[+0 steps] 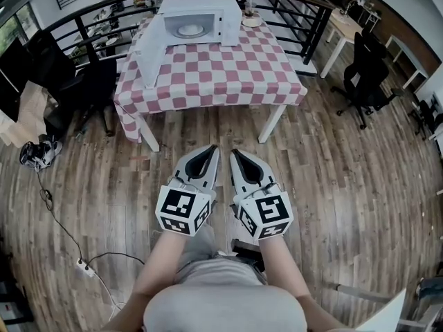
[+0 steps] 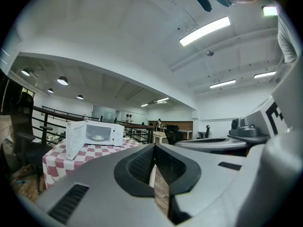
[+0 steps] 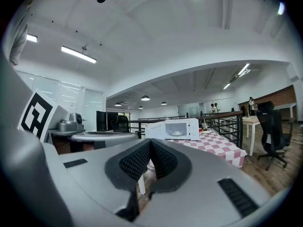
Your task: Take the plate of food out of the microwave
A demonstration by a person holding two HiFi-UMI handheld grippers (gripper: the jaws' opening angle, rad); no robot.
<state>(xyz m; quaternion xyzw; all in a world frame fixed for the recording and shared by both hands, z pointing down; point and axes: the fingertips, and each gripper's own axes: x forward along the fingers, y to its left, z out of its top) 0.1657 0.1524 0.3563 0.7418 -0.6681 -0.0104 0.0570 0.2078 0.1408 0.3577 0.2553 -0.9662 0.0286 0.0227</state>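
Observation:
A white microwave (image 1: 197,21) stands at the back of a table with a red-and-white checked cloth (image 1: 208,75), its door (image 1: 147,55) swung open to the left. Inside sits a white plate of food (image 1: 190,29). The left gripper view also shows the microwave (image 2: 97,134) and the plate (image 2: 98,137), and so does the right gripper view, as microwave (image 3: 175,129) and plate (image 3: 171,132), far ahead. My left gripper (image 1: 210,150) and right gripper (image 1: 236,154) hang side by side over the wooden floor, well short of the table. Both are shut and empty, as the left gripper (image 2: 153,148) and the right gripper (image 3: 150,144) show close up.
A small bowl (image 1: 251,21) sits on the table right of the microwave. A black railing (image 1: 311,19) runs behind the table. Black office chairs stand at left (image 1: 83,81) and right (image 1: 367,81). A cable and power strip (image 1: 84,268) lie on the floor at left.

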